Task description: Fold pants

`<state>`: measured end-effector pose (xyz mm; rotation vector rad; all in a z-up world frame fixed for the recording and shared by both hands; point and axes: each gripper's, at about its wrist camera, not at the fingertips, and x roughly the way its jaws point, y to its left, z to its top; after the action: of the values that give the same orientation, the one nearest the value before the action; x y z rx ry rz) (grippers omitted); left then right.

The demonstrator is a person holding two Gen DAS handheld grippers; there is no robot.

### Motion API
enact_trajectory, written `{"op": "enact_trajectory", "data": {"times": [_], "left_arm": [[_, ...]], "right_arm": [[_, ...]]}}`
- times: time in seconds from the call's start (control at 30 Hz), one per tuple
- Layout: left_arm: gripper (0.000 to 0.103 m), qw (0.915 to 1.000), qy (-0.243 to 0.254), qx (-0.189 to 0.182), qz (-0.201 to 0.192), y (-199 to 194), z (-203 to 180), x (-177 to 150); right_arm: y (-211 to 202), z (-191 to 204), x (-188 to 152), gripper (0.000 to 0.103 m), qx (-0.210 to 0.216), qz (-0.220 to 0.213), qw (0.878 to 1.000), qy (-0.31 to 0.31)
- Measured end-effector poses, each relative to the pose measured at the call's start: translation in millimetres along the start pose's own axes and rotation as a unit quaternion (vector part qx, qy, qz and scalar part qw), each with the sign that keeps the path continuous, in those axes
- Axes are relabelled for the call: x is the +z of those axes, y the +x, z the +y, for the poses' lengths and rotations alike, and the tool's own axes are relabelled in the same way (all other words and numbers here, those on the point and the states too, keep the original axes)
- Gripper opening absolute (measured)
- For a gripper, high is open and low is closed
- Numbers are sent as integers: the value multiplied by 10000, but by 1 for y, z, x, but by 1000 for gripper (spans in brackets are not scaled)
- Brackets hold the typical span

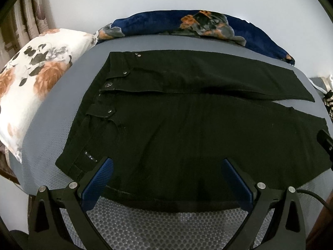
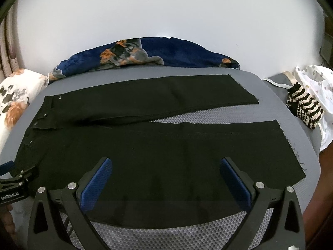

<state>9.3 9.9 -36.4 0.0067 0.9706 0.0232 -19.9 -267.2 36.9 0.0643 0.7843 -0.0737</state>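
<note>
Black pants (image 1: 187,112) lie flat on a grey mesh bed (image 1: 145,227), waistband to the left, both legs stretched to the right with a narrow gap between them. In the right wrist view the pants (image 2: 166,150) show both hems at the right. My left gripper (image 1: 167,164) is open, just above the near edge of the pants close to the waistband. My right gripper (image 2: 166,163) is open, just above the near edge of the near leg. Neither holds fabric. The left gripper's body also shows in the right wrist view at the left edge (image 2: 15,182).
A white floral pillow (image 1: 31,83) lies at the left end of the bed. A blue floral blanket (image 1: 197,25) is bunched along the far edge by the white wall. A striped knitted item (image 2: 303,108) and white cloth (image 2: 320,91) lie at the right.
</note>
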Motion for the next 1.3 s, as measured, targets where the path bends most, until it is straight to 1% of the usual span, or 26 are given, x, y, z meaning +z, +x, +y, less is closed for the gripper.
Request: {"op": "enact_trajectory", "data": {"times": [0.4,1.3], "left_arm": [[102,10000,-3,-14,31,1,2,0],[102,10000,22,-13,56,3,3,-2]], "right_arm": [[2,-2,-1,103,-79,31,10000,27],[4,-4,-2,103,-109,78,9999,103]]}}
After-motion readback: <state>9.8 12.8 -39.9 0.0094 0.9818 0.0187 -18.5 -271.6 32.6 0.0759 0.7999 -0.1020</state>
